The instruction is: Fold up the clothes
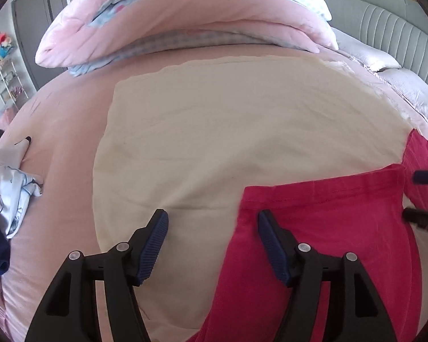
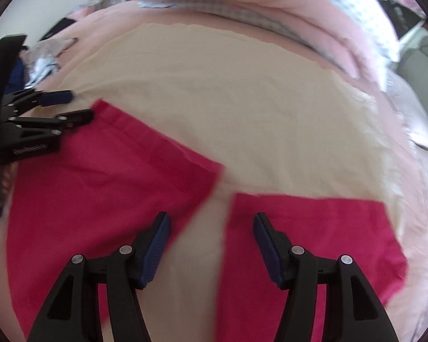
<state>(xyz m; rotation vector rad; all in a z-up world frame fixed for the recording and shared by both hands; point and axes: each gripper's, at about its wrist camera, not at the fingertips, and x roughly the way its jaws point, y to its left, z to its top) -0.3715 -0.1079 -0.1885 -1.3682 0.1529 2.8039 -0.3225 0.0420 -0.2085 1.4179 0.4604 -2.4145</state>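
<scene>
The pink shorts lie spread flat on a cream cloth laid over the bed, the two legs splayed apart with a wedge of cream showing between them, hems toward the far side. This looks like the start of the fold: the garment is laid out and nothing is doubled over yet. Both tongs stand open and empty. The left tongs hover over the outer edge of the left leg, one pad above cream, the other above pink. The right tongs hang over the gap between the legs, and their view is blurred. The likely next move is to pinch one leg at its hem and outer edge and carry it across onto the other, which calls for each pair of tongs to drop to the fabric and catch only the pink layer, not the cream beneath. The pink cloth looks thin, smooth and nearly creaseless. More clothes sit heaped at the left of the bed.
</scene>
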